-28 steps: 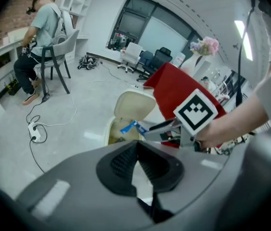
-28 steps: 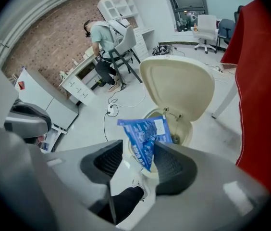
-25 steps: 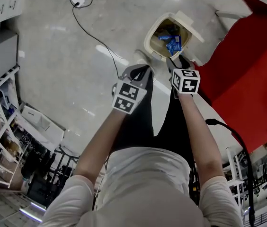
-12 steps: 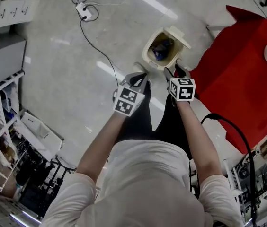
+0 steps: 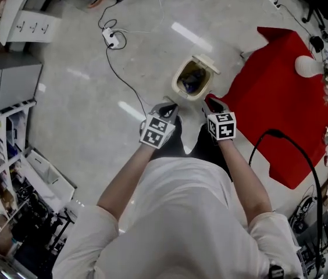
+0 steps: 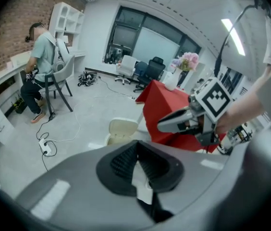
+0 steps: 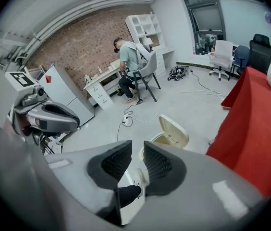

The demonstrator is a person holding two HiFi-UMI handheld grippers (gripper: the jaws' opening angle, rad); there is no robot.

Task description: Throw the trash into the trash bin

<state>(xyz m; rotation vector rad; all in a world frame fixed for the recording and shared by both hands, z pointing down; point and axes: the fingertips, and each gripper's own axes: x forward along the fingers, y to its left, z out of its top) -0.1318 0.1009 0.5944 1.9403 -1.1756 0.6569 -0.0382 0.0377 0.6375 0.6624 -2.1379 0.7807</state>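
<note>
The cream trash bin [image 5: 182, 74] stands on the floor with its lid [image 5: 206, 63] flipped open and blue wrappers [image 5: 191, 81] inside. Both grippers hang above the floor just on the near side of it. My left gripper [image 5: 168, 107] is shut with nothing in it, and its pads meet in the left gripper view [image 6: 136, 148]. My right gripper [image 5: 212, 103] has just been closing. Its jaws stand a narrow gap apart with nothing between them [image 7: 137, 148]. The bin [image 7: 171, 134] lies beyond them.
A table under a red cloth [image 5: 280, 97] stands right of the bin. A power strip [image 5: 110, 38] and its cable [image 5: 117, 74] lie on the floor to the left. A person [image 7: 128, 61] sits at a desk by the brick wall. Shelves [image 5: 1, 150] line the left side.
Both grippers and the head camera have risen away from the bin, which now looks smaller and farther below. More of the room and the red table shows.
</note>
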